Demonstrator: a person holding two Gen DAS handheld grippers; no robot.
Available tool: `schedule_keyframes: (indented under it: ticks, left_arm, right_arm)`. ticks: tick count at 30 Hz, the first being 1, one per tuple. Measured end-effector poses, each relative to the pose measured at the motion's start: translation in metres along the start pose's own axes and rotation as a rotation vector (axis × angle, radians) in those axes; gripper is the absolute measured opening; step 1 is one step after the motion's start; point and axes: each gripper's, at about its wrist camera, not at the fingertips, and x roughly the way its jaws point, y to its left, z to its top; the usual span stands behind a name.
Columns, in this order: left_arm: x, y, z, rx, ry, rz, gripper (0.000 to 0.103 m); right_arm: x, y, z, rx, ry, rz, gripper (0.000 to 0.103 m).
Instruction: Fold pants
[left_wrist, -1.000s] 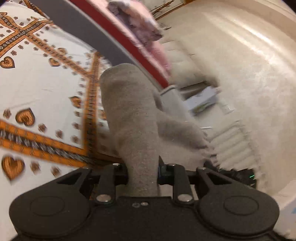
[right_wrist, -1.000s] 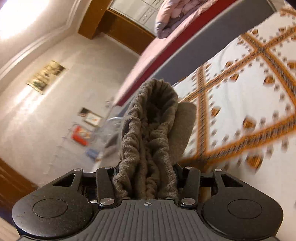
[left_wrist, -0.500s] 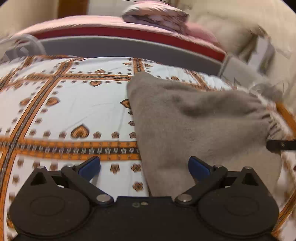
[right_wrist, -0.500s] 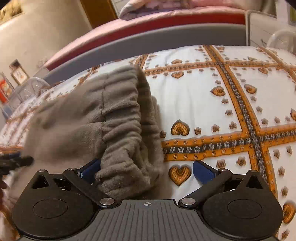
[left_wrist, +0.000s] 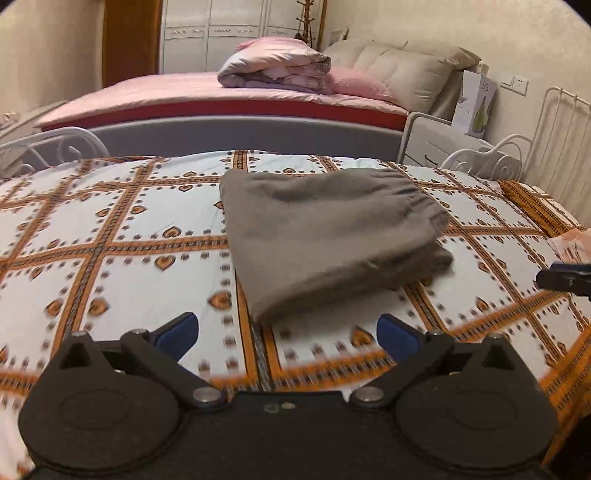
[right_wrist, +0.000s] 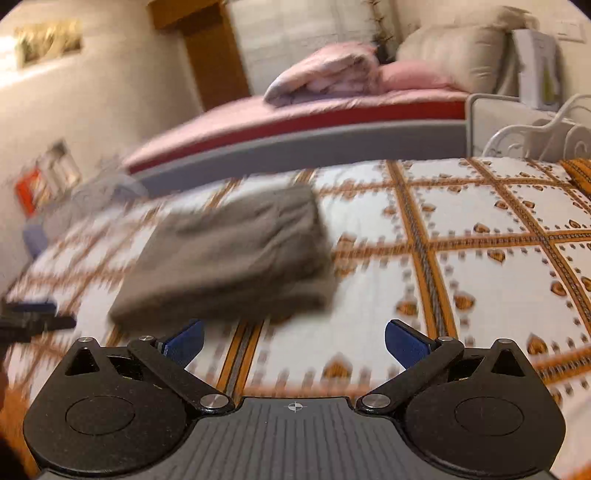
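Pants (left_wrist: 325, 236) lie folded on bedspread (left_wrist: 110, 221) (both grippers spread, empty).

L gripper (left_wrist: 286, 332) jaws wide apart, nothing between the blue pads; R gripper (right_wrist: 293, 339) likewise spread, empty, both held low & level

patterned bedspread (left_wrist: 110, 229), pink bed (left_wrist: 221, 92), folded quilt (left_wrist: 273, 68)
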Motion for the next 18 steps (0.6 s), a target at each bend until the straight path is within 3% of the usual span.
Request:
schedule_keyframes:
  ticks: [2, 4, 9, 18]
  left_arm:
    - [-0.021, -0.01, -0.012, 0.026, -0.039, 0.024, 0.097]
    - [-0.037, -0.016, -0.022, 0.026, -0.063, 0.05, 0.097]
    - [-0.069, -0.02, -0.047, -0.012, -0.105, 0.007, 0.097]
    - [-0.098, -0.049, -0.084, 0.022, -0.138, -0.051, 0.097]
  right_arm:
    - [-0.026, 0.016, -0.014, -0.066, -0.085, -0.032, 0.103]
    - [-0.043, 0.029, -0.029, -0.102, -0.077, -0.023, 0.103]
    - [-0.078, 0.052, -0.064, -0.07, -0.106, -0.018, 0.103]
    - [-0.103, 0.09, -0.103, -0.128, -0.125, -0.008, 0.103]
